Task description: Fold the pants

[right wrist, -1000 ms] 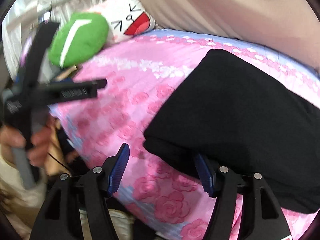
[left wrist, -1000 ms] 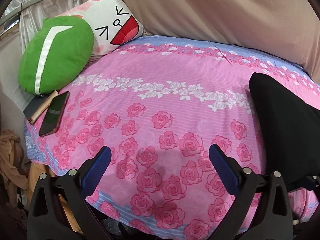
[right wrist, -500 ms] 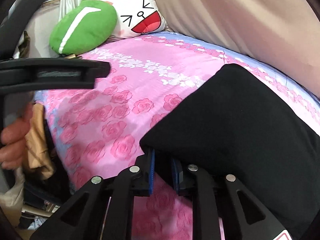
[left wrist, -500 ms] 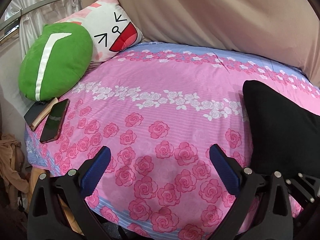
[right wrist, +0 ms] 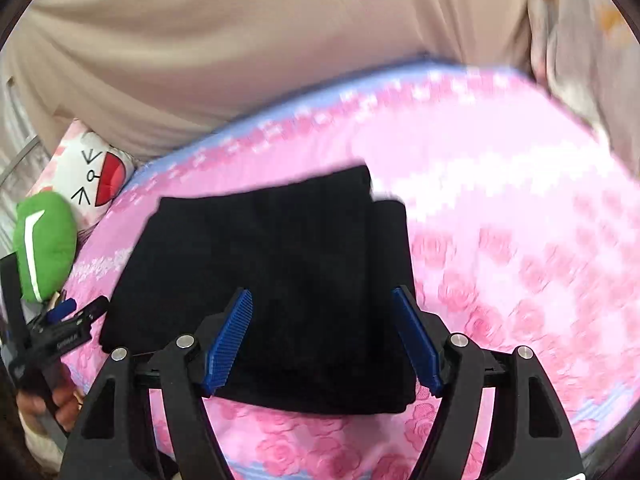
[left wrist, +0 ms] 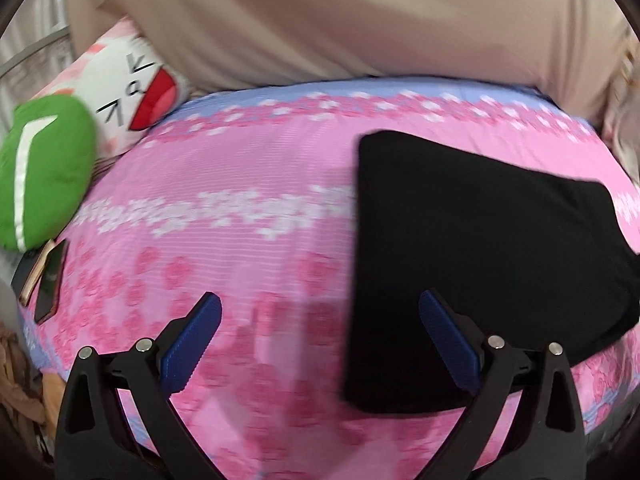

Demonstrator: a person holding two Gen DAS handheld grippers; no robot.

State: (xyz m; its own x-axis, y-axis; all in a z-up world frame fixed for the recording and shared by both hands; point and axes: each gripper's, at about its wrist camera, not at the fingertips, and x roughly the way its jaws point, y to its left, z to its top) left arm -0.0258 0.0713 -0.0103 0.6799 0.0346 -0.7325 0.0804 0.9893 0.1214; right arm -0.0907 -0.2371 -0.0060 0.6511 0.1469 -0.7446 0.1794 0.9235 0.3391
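Note:
The black pants (right wrist: pixel 276 280) lie folded into a flat rectangle on the pink rose-print bed sheet (right wrist: pixel 520 248). My right gripper (right wrist: pixel 324 340) is open and empty, its blue pads above the near part of the pants. In the left wrist view the pants (left wrist: pixel 472 256) lie at the right. My left gripper (left wrist: pixel 320 340) is open and empty over the sheet (left wrist: pixel 240 240), its right pad over the pants' left edge. The left gripper also shows at the left edge of the right wrist view (right wrist: pixel 64 328), held by a hand.
A green pillow (left wrist: pixel 40 168) and a white cartoon-face pillow (left wrist: pixel 132 96) sit at the bed's far left. A phone (left wrist: pixel 50 280) lies on the sheet below them. A beige curtain (left wrist: pixel 320 20) hangs behind the bed. The bed's near edge runs just under both grippers.
My right gripper was shut on the pants' near edge half a second ago; it has let go and opened. Both views have swung right, and the pants now lie flat.

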